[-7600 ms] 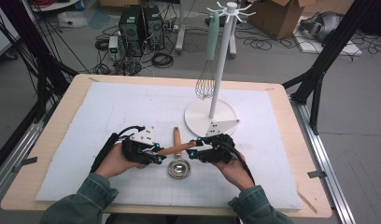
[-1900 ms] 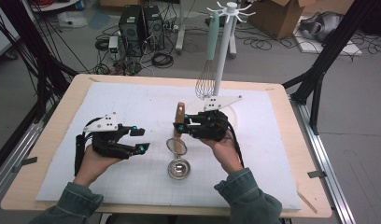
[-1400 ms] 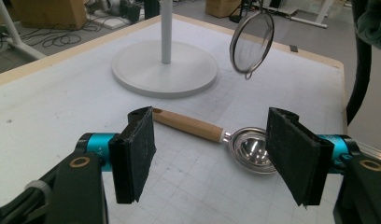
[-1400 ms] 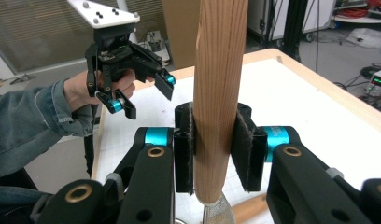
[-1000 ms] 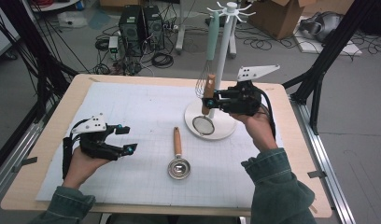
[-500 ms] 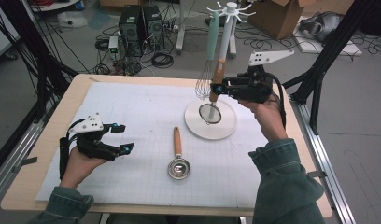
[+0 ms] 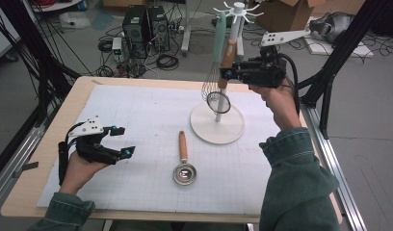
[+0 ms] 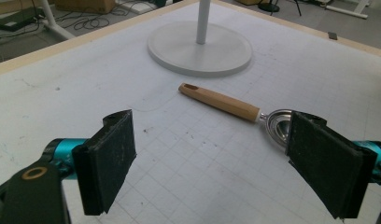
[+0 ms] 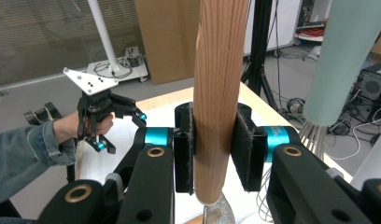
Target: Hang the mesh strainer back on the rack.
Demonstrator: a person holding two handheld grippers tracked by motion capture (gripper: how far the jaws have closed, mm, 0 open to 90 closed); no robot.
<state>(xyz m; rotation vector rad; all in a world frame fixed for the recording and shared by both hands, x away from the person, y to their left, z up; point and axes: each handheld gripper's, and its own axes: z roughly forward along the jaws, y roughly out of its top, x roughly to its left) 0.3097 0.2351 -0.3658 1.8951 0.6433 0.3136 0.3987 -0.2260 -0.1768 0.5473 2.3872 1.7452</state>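
Gripping the wooden-handled strainer upright, the right gripper holds it just below the rack's hooks; left gripper gapes empty.

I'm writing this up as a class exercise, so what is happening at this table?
A person is hanging kitchen utensils on a white rack. The right gripper clamps a wooden-handled strainer upright beside the rack's pole, near a hanging whisk. The left gripper, its jaws just opening and empty, hovers near a wooden-handled scoop lying on the mat.
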